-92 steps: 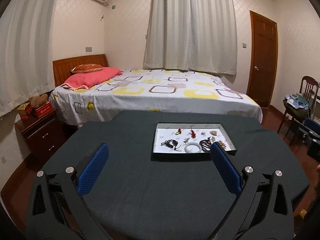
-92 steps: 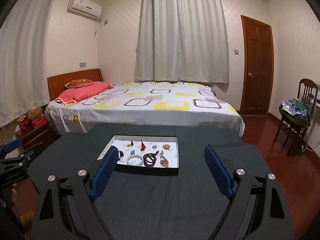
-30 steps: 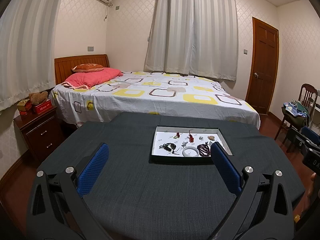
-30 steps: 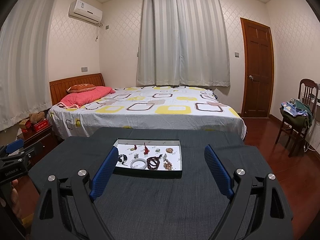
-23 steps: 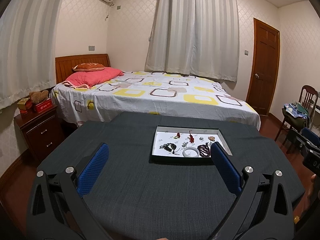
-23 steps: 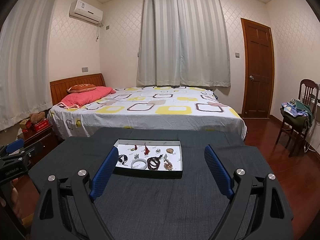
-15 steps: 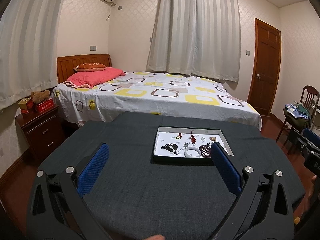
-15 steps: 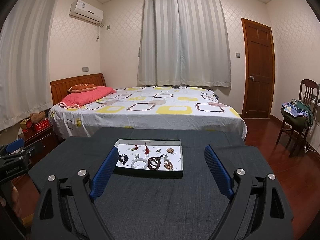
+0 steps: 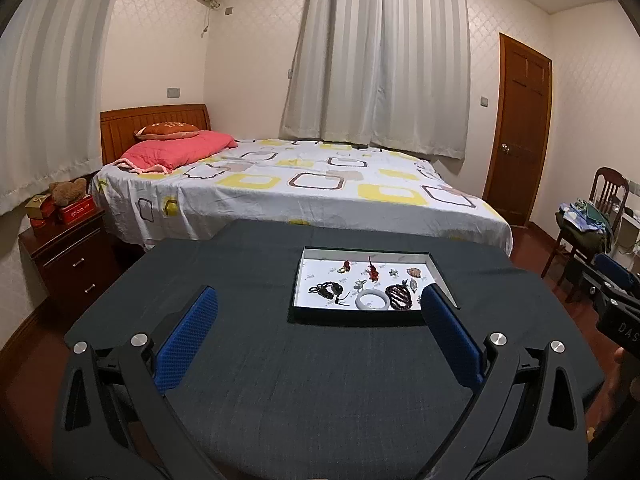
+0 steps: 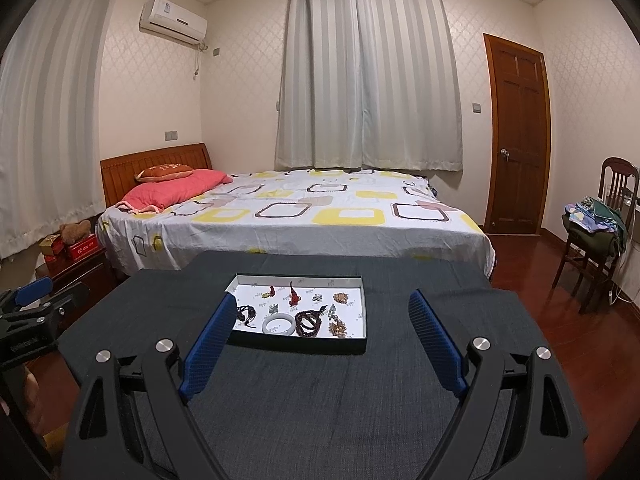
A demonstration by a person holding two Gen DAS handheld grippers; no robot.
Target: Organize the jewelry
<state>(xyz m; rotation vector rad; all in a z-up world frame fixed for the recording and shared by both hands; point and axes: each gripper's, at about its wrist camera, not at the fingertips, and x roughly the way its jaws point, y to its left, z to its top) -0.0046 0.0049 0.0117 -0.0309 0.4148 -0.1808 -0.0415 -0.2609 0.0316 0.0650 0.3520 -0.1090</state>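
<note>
A shallow black tray with a white floor [image 9: 304, 276] sits on the dark cloth table [image 9: 248, 360], also in the right wrist view [image 10: 360, 304]. It holds a white bangle [image 9: 373, 301], a dark red bead bracelet [image 9: 399, 296], a black cord piece [image 9: 328, 290], a red charm [image 9: 373, 273] and several small pieces. My left gripper [image 9: 318, 312] is open and empty, held back from the tray's near edge. My right gripper [image 10: 322, 316] is open and empty, also short of the tray.
A bed [image 10: 304, 216] stands behind the table. A nightstand [image 9: 68, 256] is at the left, a chair with clothes [image 10: 596, 232] at the right, and a door [image 10: 516, 136] beyond it. The other gripper shows at each view's edge.
Both grippers have drifted slightly back and up from the tray over the last seconds. Their jaws stay open. Nothing in the tray has moved.
</note>
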